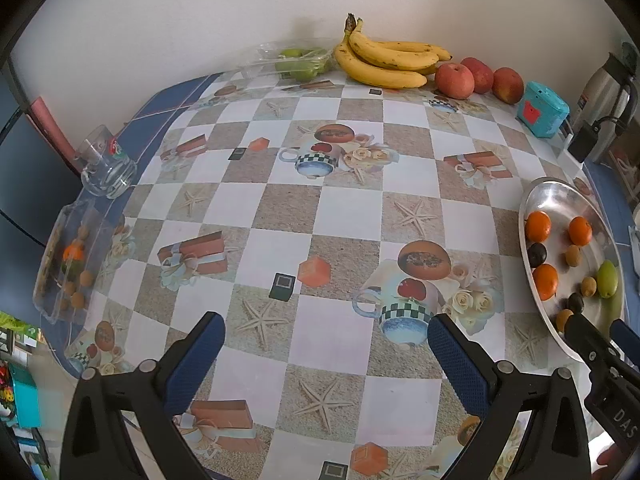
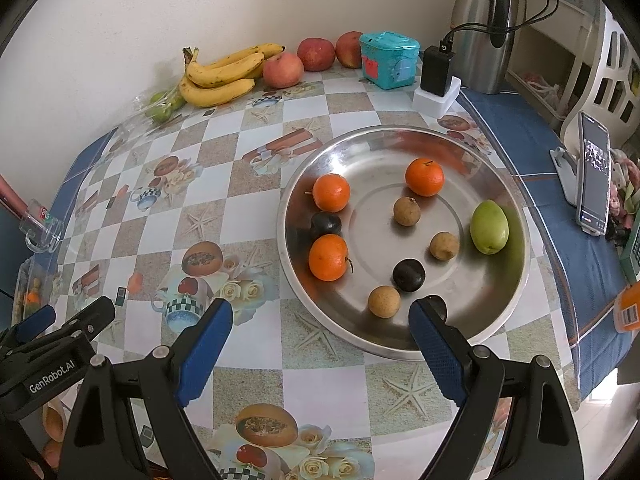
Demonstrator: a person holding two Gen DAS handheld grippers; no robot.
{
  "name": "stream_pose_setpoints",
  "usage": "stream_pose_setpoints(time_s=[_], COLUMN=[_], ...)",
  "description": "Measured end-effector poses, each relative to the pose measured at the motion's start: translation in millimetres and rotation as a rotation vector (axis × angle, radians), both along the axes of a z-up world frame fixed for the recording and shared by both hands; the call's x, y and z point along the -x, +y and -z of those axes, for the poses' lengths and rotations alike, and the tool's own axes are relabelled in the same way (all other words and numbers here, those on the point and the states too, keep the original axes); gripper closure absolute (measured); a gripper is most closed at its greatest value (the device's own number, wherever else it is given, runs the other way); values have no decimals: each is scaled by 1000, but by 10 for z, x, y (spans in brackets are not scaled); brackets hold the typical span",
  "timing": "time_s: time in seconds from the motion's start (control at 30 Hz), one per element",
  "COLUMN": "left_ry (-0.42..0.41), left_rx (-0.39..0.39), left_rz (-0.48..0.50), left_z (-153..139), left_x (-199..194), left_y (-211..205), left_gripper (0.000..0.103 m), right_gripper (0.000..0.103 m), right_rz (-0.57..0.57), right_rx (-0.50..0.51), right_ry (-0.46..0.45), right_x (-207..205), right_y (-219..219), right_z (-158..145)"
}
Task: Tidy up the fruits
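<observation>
our right gripper (image 2: 320, 320) hangs with its jaws spread wide and empty at the near rim of the metal tray (image 2: 516, 280), and we judge the step in hand to be picking one small fruit out of it. the nearest is a tan round fruit (image 2: 383, 301), just beyond the jaws and well apart from its neighbours, so we would centre over it, come straight down and close gently, since a smooth ball can roll on the bare metal. beyond it lie a dark plum (image 2: 408, 275), three oranges such as the near left one (image 2: 328, 257), and a green fruit (image 2: 489, 227) at the right. our left gripper (image 1: 326, 334) also has its jaws spread and empty, over bare desk (image 1: 344, 208). only the left wrist view shows the clear container (image 1: 66, 264) at the left edge, already holding an orange and small tan fruits, a likely destination. only the right wrist view shows the whole tray, and a phone (image 2: 595, 178) propped at the far right. bananas (image 2: 218, 76) and apples (image 2: 282, 70) sit at the far wall.
</observation>
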State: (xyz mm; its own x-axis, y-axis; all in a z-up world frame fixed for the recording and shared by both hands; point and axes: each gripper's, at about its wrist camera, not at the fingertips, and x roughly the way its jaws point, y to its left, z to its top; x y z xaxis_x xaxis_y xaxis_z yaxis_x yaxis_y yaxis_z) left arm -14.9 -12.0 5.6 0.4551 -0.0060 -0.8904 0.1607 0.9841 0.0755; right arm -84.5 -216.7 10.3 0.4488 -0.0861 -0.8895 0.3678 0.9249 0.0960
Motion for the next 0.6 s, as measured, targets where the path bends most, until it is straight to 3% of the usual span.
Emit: stream_pose_setpoints(time_s=[0.6], left_ry=[0], left_rx=[1], left_rz=[0], left_z=[-2], left_x=[3], left_y=[8], left_gripper=[0], right_gripper=[13], right_rz=[0], right_rx=[-1], right_ry=[-1], right_x=[-8], right_y=[8], right_z=[-12])
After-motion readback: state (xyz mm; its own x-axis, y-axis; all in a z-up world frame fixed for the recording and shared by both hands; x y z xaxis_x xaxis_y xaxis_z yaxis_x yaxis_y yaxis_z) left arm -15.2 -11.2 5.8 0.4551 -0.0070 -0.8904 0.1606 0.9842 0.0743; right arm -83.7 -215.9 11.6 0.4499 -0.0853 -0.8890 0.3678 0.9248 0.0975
